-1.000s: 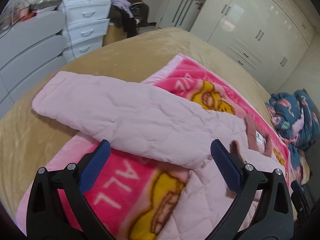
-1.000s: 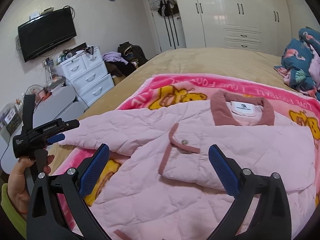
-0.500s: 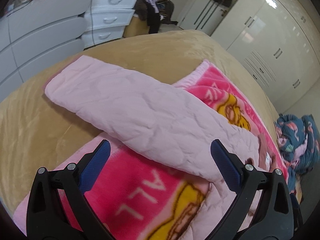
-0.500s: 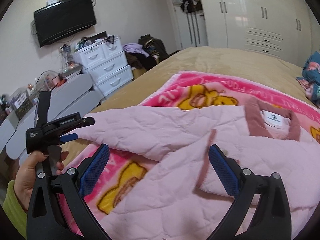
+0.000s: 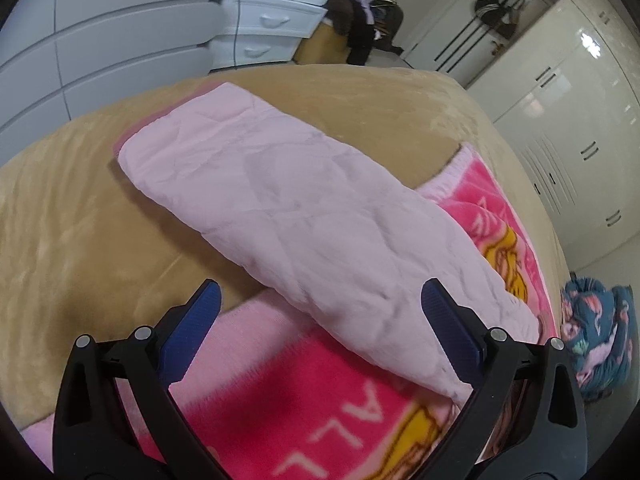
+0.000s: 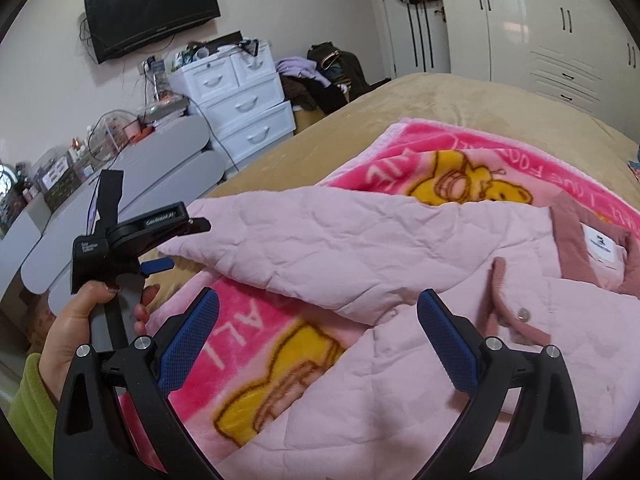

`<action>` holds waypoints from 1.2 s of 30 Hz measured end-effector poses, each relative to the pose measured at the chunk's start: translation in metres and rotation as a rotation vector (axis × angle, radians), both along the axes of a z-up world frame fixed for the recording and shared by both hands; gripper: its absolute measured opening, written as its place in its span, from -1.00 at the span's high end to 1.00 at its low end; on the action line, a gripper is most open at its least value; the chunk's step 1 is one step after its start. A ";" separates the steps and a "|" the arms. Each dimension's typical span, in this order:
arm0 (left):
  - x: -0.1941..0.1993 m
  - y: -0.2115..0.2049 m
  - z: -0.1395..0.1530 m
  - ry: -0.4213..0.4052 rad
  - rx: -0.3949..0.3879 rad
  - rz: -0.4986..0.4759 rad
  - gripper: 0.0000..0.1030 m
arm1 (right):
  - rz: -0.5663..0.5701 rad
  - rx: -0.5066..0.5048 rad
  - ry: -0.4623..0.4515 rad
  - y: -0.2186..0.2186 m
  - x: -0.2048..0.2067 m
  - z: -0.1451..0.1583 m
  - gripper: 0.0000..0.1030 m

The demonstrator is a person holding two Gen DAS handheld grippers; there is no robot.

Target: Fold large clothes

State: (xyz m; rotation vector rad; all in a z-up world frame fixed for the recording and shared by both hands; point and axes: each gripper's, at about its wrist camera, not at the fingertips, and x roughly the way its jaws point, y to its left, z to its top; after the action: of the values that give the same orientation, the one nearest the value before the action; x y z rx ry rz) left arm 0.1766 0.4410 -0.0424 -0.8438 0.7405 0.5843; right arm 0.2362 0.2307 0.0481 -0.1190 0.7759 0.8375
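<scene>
A pale pink quilted jacket lies face up on a pink cartoon blanket, its dusty-pink collar at the right. Its sleeve stretches out flat to the left, the cuff resting on the tan bed cover. My left gripper hovers open over the blanket, aimed along the sleeve, holding nothing. In the right wrist view a hand holds the left gripper just beside the sleeve cuff. My right gripper is open above the jacket's front, near the armpit.
White drawers and a long grey cabinet stand beyond the bed's left edge, under a wall TV. Glossy wardrobes line the far wall. A dark floral bundle lies at the bed's far right.
Both grippers have shifted left toward the sleeve's cuff end, and the left one has dropped closer to it. The jacket has not moved. Both stay open.
</scene>
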 end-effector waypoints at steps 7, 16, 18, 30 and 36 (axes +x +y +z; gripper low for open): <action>0.002 0.020 -0.019 -0.012 -0.052 0.055 -0.82 | 0.025 -0.005 0.028 0.008 0.002 -0.013 -0.92; 0.005 0.037 -0.043 -0.076 -0.120 0.124 -0.82 | -0.010 -0.010 0.080 -0.009 0.015 -0.035 -0.92; 0.006 0.039 -0.046 -0.088 -0.124 0.132 -0.82 | -0.020 -0.013 0.088 -0.014 0.017 -0.039 -0.92; 0.017 0.033 -0.045 -0.107 -0.027 0.116 -0.20 | -0.122 0.029 0.139 -0.071 0.015 -0.045 -0.92; 0.011 0.029 -0.028 -0.188 -0.007 0.119 0.72 | -0.178 0.042 0.155 -0.099 0.014 -0.043 -0.92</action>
State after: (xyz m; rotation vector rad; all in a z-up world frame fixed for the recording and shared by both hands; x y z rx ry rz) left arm 0.1875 0.4697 -0.0702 -0.9399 0.5246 0.5993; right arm 0.2505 0.1318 0.0046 0.0531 0.9002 0.6987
